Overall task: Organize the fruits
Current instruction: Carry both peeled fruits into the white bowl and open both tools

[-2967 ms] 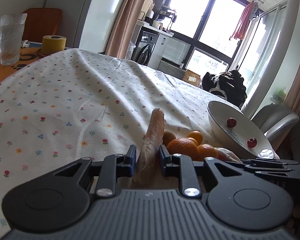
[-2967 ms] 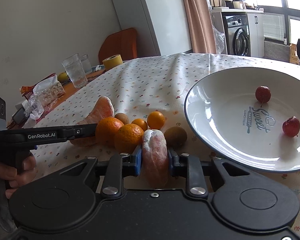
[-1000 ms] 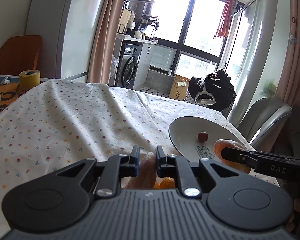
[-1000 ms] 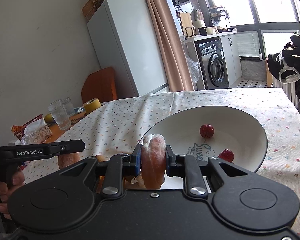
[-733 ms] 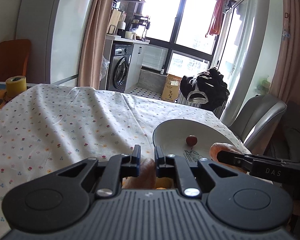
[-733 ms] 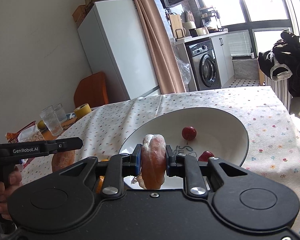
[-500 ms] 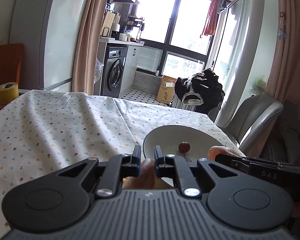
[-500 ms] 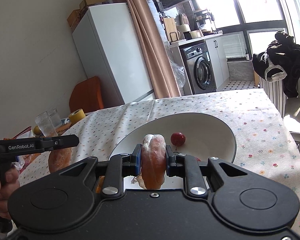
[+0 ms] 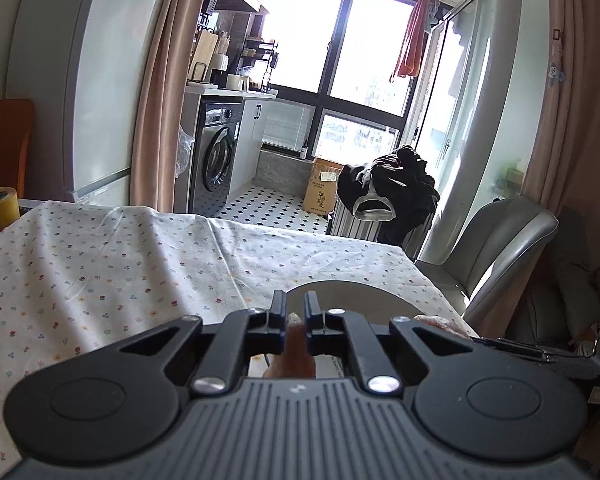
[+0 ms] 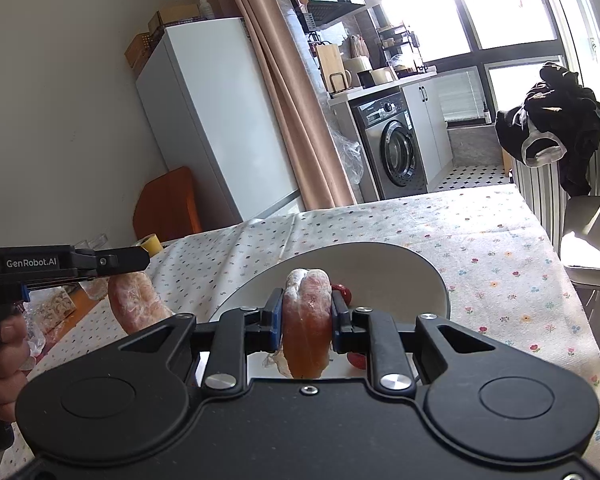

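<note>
Both tongs carry a peeled pomelo segment, and the step in hand looks like setting them down in the white bowl (image 10: pixel 416 268) that stands on the flowered tablecloth (image 10: pixel 480 248) of the worktop.

The right tongs (image 10: pixel 305 320) are closed on a pink, membrane-covered pomelo segment (image 10: pixel 306 320), gripped across its middle and standing roughly upright, with its lower end hanging below the jaws. It is held above the near side of the bowl. Two small red fruits (image 10: pixel 342 292) lie in the bowl just behind and below it, partly hidden.

The left tongs (image 9: pixel 295 318) are nearly closed on a second pomelo segment (image 9: pixel 294 350). The right wrist view shows it hanging beneath the left tongs (image 10: pixel 136 258), beside the bowl's rim and over the cloth rather than over the bowl.

To do this well, the right tongs should lower until the segment's lower end is close to the bowl floor, clear of the red fruits, and only then open. A release from height would likely tear the soft flesh or knock the small fruits about. The grip should stay light, since this fruit bruises and leaks easily. The left tongs need to travel sideways over the rim before they lower, and should wait until the right tongs are clear so the two tools do not collide.
</note>
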{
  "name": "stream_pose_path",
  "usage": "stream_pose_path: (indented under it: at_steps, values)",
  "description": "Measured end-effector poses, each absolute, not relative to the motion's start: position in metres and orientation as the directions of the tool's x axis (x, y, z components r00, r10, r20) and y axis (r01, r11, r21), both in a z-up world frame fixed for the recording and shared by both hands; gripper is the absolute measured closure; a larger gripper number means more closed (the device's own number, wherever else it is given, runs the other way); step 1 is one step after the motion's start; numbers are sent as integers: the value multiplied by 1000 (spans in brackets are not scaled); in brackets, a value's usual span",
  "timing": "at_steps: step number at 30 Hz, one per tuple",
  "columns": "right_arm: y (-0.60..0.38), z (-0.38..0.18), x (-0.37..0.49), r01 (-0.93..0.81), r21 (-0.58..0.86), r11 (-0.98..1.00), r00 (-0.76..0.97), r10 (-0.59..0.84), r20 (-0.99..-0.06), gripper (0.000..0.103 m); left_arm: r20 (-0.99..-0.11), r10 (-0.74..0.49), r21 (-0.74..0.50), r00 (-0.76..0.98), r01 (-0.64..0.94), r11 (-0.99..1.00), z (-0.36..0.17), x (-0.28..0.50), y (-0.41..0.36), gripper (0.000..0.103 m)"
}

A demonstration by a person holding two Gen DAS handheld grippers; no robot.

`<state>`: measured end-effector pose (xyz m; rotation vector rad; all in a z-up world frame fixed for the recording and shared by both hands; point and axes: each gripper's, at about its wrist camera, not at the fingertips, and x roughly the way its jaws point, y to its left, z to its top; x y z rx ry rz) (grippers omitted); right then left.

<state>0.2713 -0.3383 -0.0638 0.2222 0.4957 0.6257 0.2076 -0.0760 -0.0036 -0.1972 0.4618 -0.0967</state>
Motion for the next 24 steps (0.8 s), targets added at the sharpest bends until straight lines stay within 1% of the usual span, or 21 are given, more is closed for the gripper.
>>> stream_pose_path:
  at_steps: [8,15,19,24]
  values:
    - [-346,-71,280,-475,363,802,710,592,-380,82,-427,-169,-197,888,91,976,1,223,-96,98]
    - [-350,-76,283,-463,376,803,709,590,-386,82,-446,-207,-210,871,123,970,-5,239,-109,98]
    - [-355,-74,284,-452,376,809,716,581,-388,82,-429,-190,-193,883,116,974,-6,246,-114,98]
    - [-358,-69,288,-441,359,823,723,563,-400,82,-422,-207,-210,883,126,969,-4,251,-115,97]
